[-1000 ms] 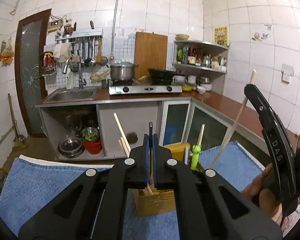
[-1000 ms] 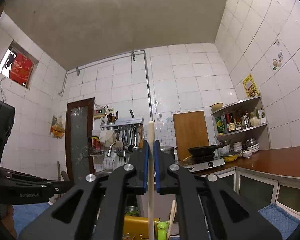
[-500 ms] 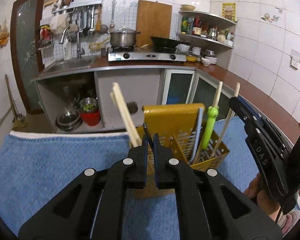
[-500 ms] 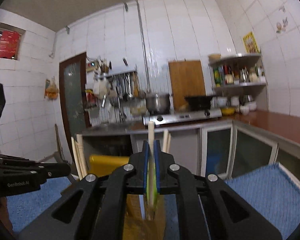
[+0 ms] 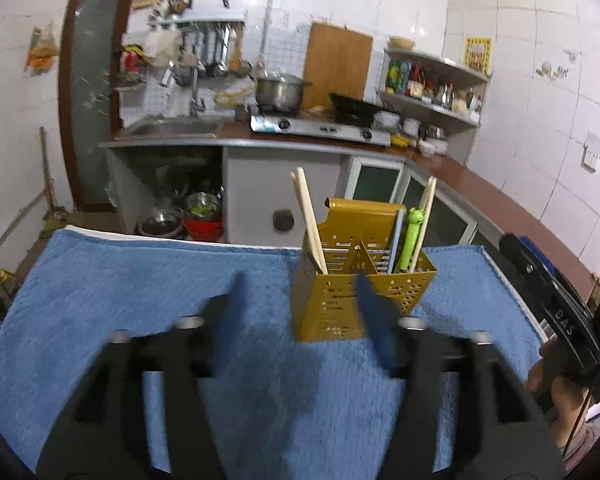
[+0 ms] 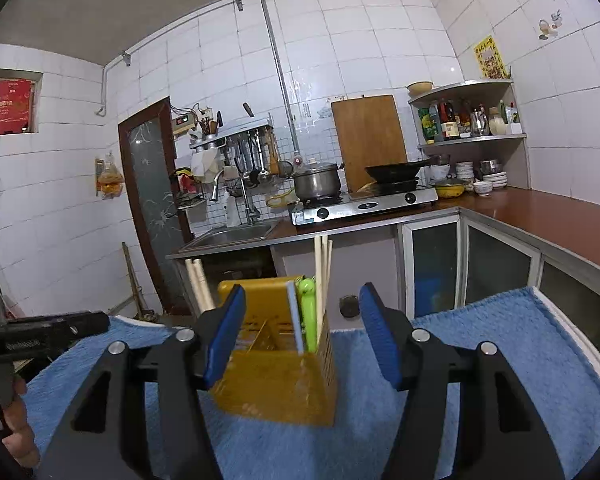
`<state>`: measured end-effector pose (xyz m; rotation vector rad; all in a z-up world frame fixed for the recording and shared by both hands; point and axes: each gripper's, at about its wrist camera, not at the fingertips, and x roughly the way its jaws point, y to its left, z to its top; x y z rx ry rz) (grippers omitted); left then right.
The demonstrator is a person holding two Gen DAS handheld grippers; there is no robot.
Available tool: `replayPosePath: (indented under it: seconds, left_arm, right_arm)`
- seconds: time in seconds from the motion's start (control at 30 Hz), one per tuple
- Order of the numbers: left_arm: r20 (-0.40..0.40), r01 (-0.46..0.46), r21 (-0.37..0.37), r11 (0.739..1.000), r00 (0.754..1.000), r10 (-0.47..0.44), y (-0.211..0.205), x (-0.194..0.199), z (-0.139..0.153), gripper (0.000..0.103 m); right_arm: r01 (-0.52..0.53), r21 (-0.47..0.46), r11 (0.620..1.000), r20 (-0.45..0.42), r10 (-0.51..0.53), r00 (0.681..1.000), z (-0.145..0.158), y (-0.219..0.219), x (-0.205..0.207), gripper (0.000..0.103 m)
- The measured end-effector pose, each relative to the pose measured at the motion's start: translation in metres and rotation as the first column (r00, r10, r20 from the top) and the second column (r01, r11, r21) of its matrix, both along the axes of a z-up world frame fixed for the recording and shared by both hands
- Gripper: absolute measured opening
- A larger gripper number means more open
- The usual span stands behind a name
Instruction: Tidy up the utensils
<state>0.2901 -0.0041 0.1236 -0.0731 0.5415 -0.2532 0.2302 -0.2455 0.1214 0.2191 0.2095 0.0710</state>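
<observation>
yellow utensil caddy (image 5: 360,296) stood on blue towel (image 5: 148,292), near its far edge. chopsticks (image 5: 309,224) leaned in left compartment; green frog-topped utensil (image 5: 410,236) and more chopsticks upright in right, so sorted by kind. left gripper (image 5: 298,300) and right gripper (image 6: 302,332): jaws just opened wide, nothing held. open towel lay left of the caddy.

Both views: strong fisheye bend, black vignette at corners. Left wrist view soft and washed out, left gripper (image 5: 298,292) fingers smeared by motion blur. Right wrist view sharp; daylight from small window (image 6: 10,102), glare on white tiles (image 6: 340,52).
</observation>
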Motion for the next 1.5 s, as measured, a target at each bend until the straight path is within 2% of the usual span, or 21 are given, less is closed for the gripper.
replayPosePath:
  seconds: [0.03,0.1,0.17,0.23,0.43,0.67,0.87,1.03,1.23,1.5]
  left_arm:
    - [0.018,-0.006,0.000,1.000,1.000,0.006,0.004,-0.014,0.004,0.075]
    - [0.047,-0.016,0.008,1.000,0.999,0.015,0.008,-0.039,0.012,0.080]
    - [0.075,-0.022,0.024,0.999,0.997,0.020,0.013,-0.067,0.017,0.092]
    - [0.098,-0.045,0.042,0.998,0.994,0.041,0.016,-0.090,0.020,0.098]
    - [0.122,-0.090,0.040,0.995,0.989,0.084,0.029,-0.148,0.013,0.098]
    - [0.146,-0.178,0.061,0.982,0.975,0.168,0.038,-0.194,-0.030,0.098]
    - [0.133,-0.186,0.110,0.976,0.976,0.171,0.032,-0.206,-0.067,0.098]
    - [0.125,-0.196,0.126,0.972,0.976,0.180,0.029,-0.207,-0.083,0.098]
    - [0.140,-0.203,0.139,0.969,0.973,0.184,0.026,-0.214,-0.097,0.098]
    - [0.138,-0.187,0.165,0.968,0.977,0.165,0.015,-0.213,-0.107,0.098]
  right_arm:
    - [-0.006,-0.007,1.000,0.000,0.006,1.000,0.004,0.002,-0.017,0.064]
    - [0.000,-0.017,1.000,-0.002,0.000,1.000,0.010,0.005,-0.040,0.070]
    - [-0.004,-0.023,1.000,-0.013,0.004,1.000,0.014,0.008,-0.058,0.077]
    - [-0.003,-0.030,1.000,-0.026,0.003,1.000,0.017,0.012,-0.081,0.082]
    - [0.018,-0.032,0.999,-0.059,-0.019,0.998,0.006,0.020,-0.136,0.098]
    - [0.050,-0.083,0.995,-0.094,-0.058,0.994,-0.028,0.039,-0.169,0.099]
    - [0.079,-0.124,0.989,-0.117,-0.094,0.989,-0.062,0.052,-0.181,0.099]
    - [0.085,-0.124,0.989,-0.144,-0.102,0.984,-0.083,0.054,-0.185,0.099]
    - [0.113,-0.131,0.985,-0.122,-0.129,0.984,-0.088,0.053,-0.193,0.099]
    - [0.137,-0.198,0.970,-0.094,-0.158,0.983,-0.087,0.065,-0.196,0.099]
